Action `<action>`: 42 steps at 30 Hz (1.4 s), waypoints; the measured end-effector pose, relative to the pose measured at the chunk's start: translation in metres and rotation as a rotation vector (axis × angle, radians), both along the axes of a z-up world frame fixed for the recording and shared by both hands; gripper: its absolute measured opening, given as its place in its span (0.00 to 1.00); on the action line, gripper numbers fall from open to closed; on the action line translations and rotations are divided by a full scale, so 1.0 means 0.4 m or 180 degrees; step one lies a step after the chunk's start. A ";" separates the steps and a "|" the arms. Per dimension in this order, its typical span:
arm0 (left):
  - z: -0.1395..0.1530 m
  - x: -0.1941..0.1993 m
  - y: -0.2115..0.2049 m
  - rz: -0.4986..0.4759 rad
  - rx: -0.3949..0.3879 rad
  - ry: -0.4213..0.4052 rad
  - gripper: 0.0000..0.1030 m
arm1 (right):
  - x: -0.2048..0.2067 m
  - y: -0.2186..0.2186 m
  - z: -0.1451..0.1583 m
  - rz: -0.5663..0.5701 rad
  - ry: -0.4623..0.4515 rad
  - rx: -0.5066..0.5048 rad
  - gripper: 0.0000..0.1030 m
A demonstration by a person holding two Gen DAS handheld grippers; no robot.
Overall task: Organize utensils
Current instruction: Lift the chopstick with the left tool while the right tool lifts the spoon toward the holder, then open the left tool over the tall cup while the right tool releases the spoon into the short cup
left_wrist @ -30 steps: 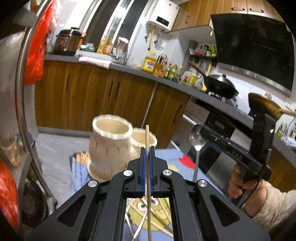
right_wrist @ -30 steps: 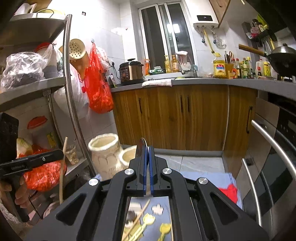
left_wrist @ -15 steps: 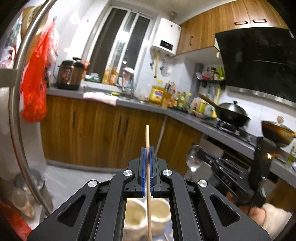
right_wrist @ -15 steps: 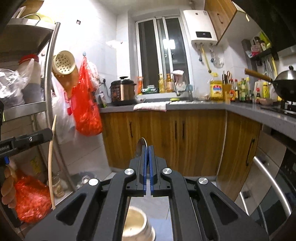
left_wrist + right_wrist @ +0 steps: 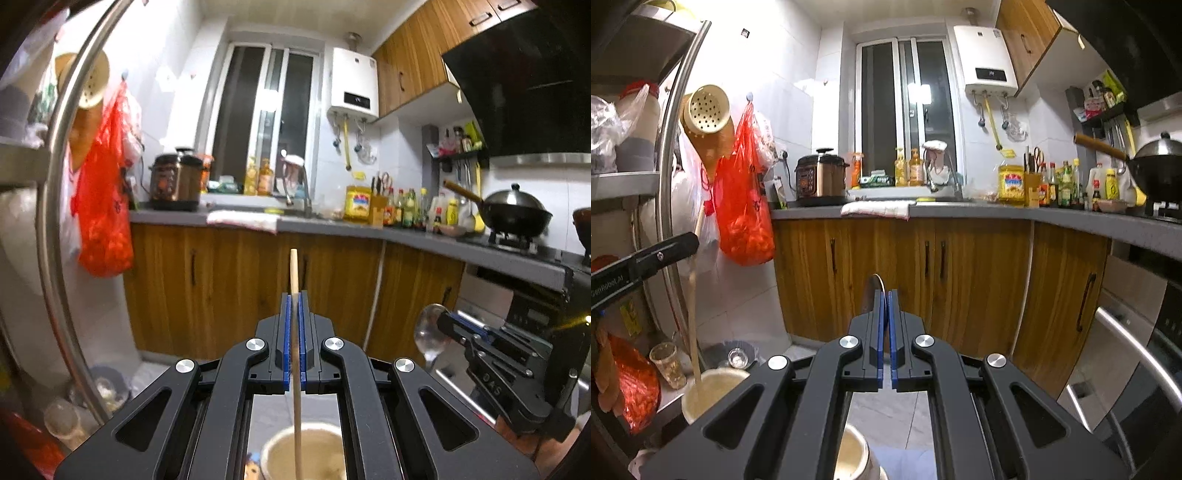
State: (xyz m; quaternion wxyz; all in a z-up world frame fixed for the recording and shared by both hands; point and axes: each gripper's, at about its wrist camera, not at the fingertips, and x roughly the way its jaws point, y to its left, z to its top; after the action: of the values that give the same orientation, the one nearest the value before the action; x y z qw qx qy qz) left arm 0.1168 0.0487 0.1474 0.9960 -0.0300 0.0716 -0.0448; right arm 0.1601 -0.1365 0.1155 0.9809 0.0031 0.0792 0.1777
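Change since a second ago: both views have tilted up off the patterned mat toward the cabinets and window, and the two cream holders that stood ahead now sit low beneath the tools. We judge that both utensils have been carried above the holders and that the drop-in step is next.

Left side first. The left gripper (image 5: 294,332) is clenched on the wooden chopstick (image 5: 295,369), which stands upright between the blue pads; its lower end hangs over the mouth of the tall holder (image 5: 303,456). From the right wrist view the same chopstick (image 5: 691,314) reaches down to that holder (image 5: 714,391), though we cannot tell if the tip is inside.

Right side. The right gripper (image 5: 886,332) is clamped on the metal spoon (image 5: 872,295), bowl uppermost; the left wrist view shows the spoon (image 5: 430,332) upright. The second holder (image 5: 851,456) lies directly below it.
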 end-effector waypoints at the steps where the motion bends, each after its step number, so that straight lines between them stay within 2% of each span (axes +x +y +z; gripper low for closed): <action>1: -0.011 0.005 -0.002 -0.0003 0.0005 0.0043 0.04 | 0.003 0.000 -0.013 0.0021 0.0045 0.0008 0.02; 8: -0.090 -0.013 0.006 -0.0077 -0.0004 0.0311 0.04 | -0.005 0.002 -0.068 0.0140 0.0164 0.0009 0.02; 21: -0.164 -0.004 0.009 -0.0123 0.0052 0.0587 0.04 | -0.001 0.017 -0.102 0.0191 0.0241 -0.0025 0.02; 35: -0.174 0.017 0.041 -0.0037 -0.0104 0.0632 0.04 | 0.057 -0.009 -0.122 0.0112 0.0553 0.0169 0.02; 42: -0.181 0.027 0.047 -0.0020 -0.0141 0.0662 0.04 | 0.051 -0.006 -0.125 0.0099 0.0541 0.0133 0.02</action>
State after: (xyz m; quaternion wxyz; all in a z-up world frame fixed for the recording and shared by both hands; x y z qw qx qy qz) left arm 0.1276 0.0674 0.0750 0.9821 -0.0562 0.1737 -0.0461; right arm 0.1807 -0.1389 0.0654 0.9675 0.0374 0.1585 0.1935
